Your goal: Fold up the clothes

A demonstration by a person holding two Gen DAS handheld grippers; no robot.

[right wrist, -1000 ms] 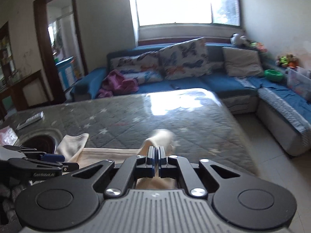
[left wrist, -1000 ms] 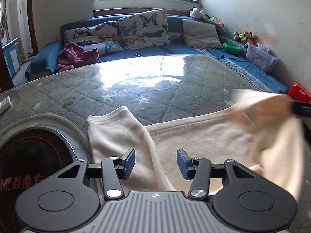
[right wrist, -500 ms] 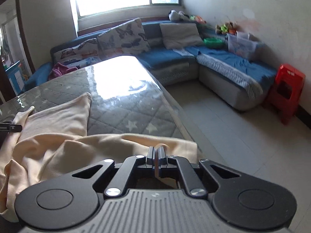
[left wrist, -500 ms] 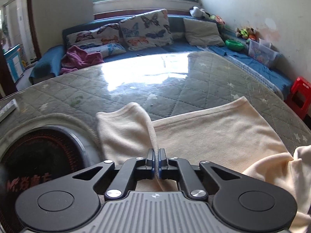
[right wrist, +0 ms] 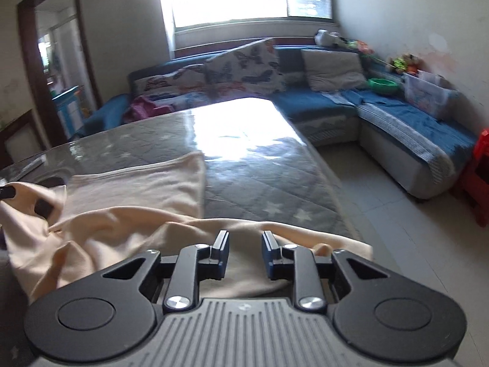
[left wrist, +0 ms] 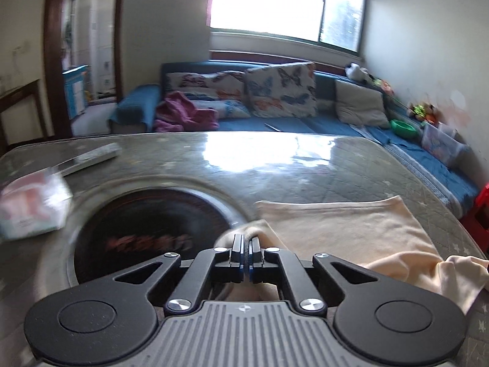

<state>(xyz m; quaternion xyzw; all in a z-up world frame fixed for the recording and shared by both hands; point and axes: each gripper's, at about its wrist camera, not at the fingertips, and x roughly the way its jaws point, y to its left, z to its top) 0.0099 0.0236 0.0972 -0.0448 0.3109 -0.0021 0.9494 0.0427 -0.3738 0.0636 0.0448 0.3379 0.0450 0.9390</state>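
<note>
Cream garment [left wrist: 342,229] lies half-spread on the desk [left wrist: 275,159]. Left gripper [left wrist: 246,257] is pinched tight on a bunched corner, lifted for folding over; right gripper [right wrist: 244,253] hovers parted above a rumpled edge, gripping nothing.

Both tongs look alike. The left tongs [left wrist: 245,249] and right tongs [right wrist: 244,246] have matte black linkage arms with triangular cut-outs, silver round screws at the pivots, blue-edged pads on black fingers [right wrist: 221,241], two round black discs at the sides, and a ribbed grey body bearing a small emblem.
</note>
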